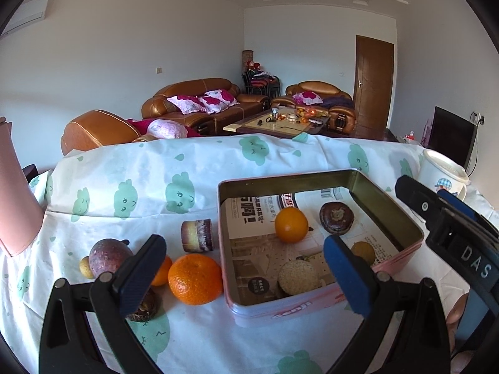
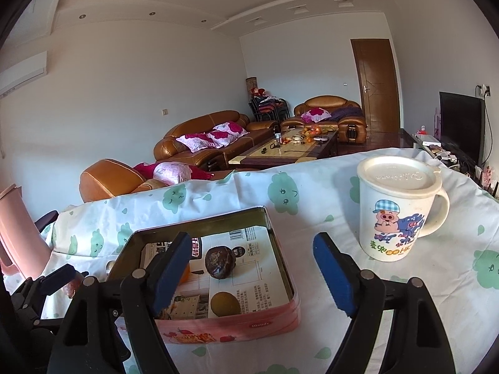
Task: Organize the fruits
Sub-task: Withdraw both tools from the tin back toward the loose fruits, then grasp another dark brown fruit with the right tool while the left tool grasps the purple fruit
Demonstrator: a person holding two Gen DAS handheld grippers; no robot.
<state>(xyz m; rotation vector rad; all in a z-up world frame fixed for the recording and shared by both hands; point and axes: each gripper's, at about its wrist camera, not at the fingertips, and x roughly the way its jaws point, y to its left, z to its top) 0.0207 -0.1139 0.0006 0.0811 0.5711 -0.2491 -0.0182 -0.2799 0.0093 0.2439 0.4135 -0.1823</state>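
Observation:
A pink tin box (image 1: pixel 402 254) lined with printed paper holds an orange (image 1: pixel 291 224), a dark brown fruit (image 1: pixel 336 218), a pale round fruit (image 1: pixel 297 277) and a small yellow-brown one (image 1: pixel 363 251). Left of the tin on the cloth lie a large orange (image 1: pixel 195 279), a purple passion fruit (image 1: pixel 109 257), a small orange (image 1: pixel 162 271), a dark fruit (image 1: pixel 145 308) and a cut cane piece (image 1: pixel 197 235). My left gripper (image 1: pixel 246 275) is open and empty above the large orange and tin edge. My right gripper (image 2: pixel 254 275) is open and empty over the tin (image 2: pixel 280 314), which holds the dark fruit (image 2: pixel 220 261).
A white lidded mug (image 2: pixel 397 208) with a pig cartoon stands right of the tin. A pink container (image 1: pixel 14 193) stands at the far left. The table has a cloud-print cloth (image 1: pixel 131 180). Sofas and a coffee table lie beyond.

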